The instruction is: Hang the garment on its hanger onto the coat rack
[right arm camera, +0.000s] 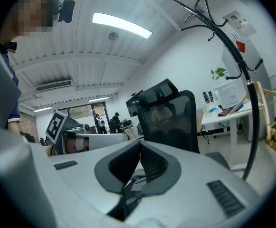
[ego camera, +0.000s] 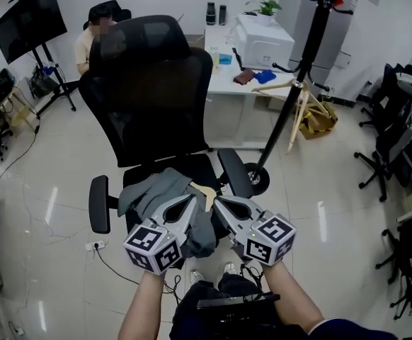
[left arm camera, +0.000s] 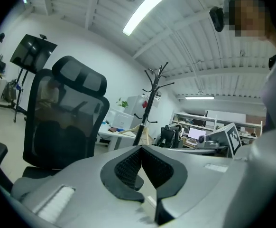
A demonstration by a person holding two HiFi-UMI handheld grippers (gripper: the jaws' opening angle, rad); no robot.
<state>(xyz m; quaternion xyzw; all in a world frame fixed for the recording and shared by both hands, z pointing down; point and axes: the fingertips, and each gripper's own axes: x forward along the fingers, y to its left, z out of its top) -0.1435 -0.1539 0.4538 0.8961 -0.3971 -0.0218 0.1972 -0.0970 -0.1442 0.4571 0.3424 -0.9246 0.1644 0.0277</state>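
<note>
Task barely started: the grey garment (ego camera: 151, 190) lies crumpled on the office chair (ego camera: 156, 83) seat, with its pale wooden hanger (ego camera: 206, 192) showing at the heap's right side. It is well apart from the coat rack (ego camera: 311, 44), which stands beyond the chair to your right. Your left gripper (ego camera: 190, 202) and right gripper (ego camera: 219, 205) hover just over the heap, each clenched on nothing. Gripping, lifting, carrying and hooking are all left. The garment's long axis runs roughly across the seat, left to right; which way the hanger's hook points cannot be told.
</note>
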